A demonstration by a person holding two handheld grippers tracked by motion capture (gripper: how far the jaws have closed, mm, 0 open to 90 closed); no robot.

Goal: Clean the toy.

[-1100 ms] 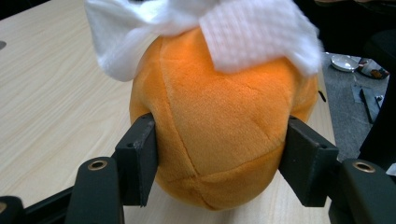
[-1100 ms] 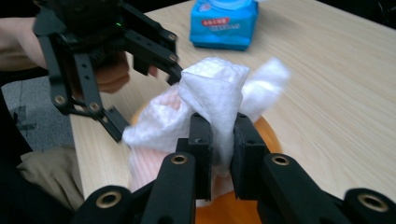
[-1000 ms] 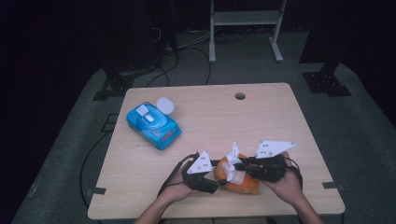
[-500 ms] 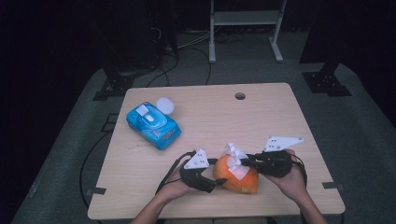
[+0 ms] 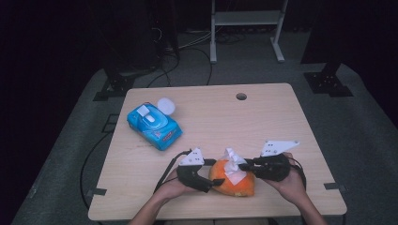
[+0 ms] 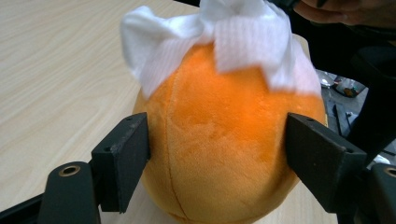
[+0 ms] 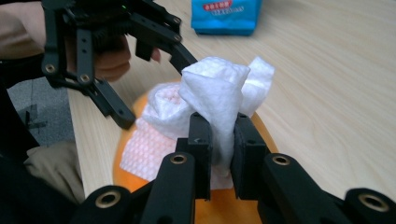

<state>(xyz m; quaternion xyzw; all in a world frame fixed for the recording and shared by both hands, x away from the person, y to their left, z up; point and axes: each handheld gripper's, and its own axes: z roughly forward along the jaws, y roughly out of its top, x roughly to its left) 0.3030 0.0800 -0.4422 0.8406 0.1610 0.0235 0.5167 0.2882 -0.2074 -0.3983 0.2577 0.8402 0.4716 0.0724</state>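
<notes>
The orange plush toy [image 5: 233, 179] sits at the table's [image 5: 263, 122] near edge. The left gripper [image 6: 217, 144] has just widened its jaws, now straddling the toy. The right gripper [image 7: 219, 154] pinches a white wipe [image 7: 219, 98] against its top. Wiping looks underway, not finished.

The one printed thing is the blue wipes pack [image 5: 154, 125], lying at the far left of the table. In the right gripper view its near end carries a red band with small white characters [image 7: 219, 8], too blurred to read. A small red mark on its side in the high view is likewise unreadable.
</notes>
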